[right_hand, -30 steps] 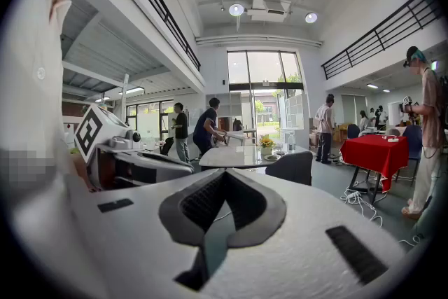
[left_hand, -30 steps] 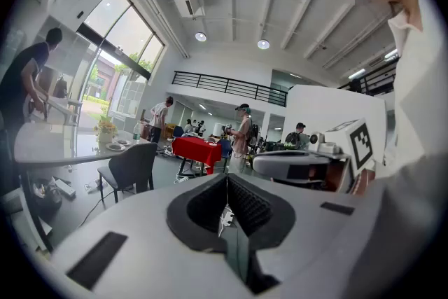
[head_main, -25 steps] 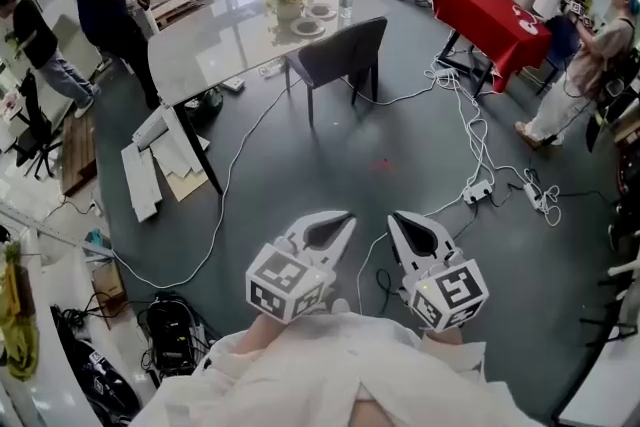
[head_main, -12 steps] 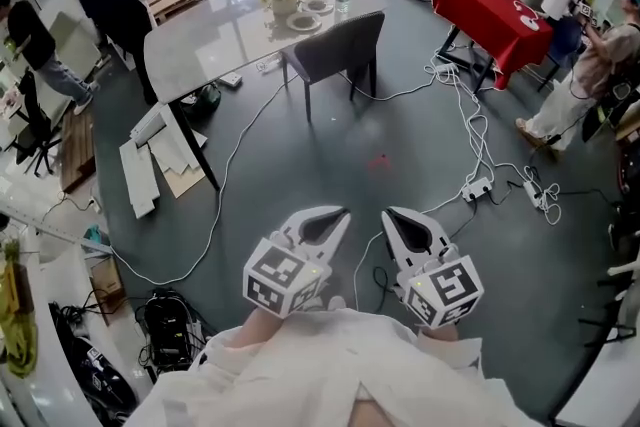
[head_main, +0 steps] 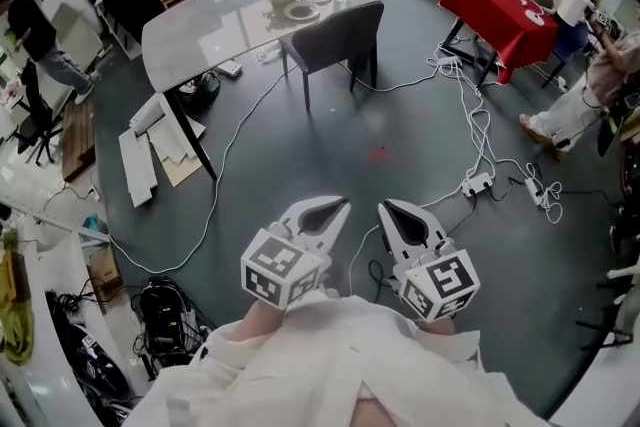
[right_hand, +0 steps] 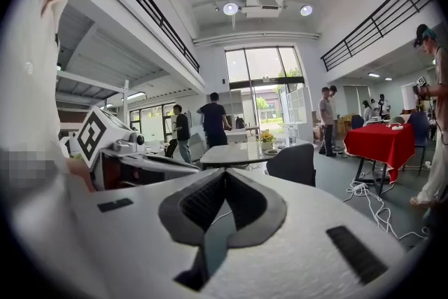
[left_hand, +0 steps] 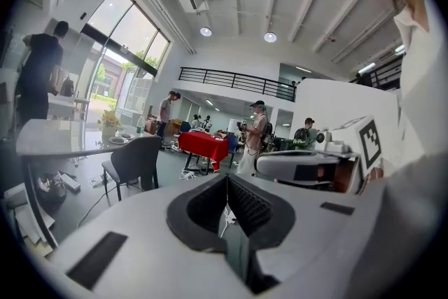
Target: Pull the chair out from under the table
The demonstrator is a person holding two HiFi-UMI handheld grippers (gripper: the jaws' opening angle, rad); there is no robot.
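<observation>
The chair [head_main: 338, 37] is dark grey, the table [head_main: 200, 40] pale grey, the cloth [head_main: 495, 7] red. The left gripper [head_main: 338, 205] and the right gripper [head_main: 386, 207] are white, with black-and-white square markers.

Grey floor [head_main: 300, 165], trailing cables [head_main: 476, 140], red-draped table [head_main: 500, 0], tall windows [right_hand: 262, 66]

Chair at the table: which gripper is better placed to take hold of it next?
Right, only slightly. The left gripper and right gripper are both shut, side by side, far from the chair; it sits nearer the jaw line in the right gripper view.
</observation>
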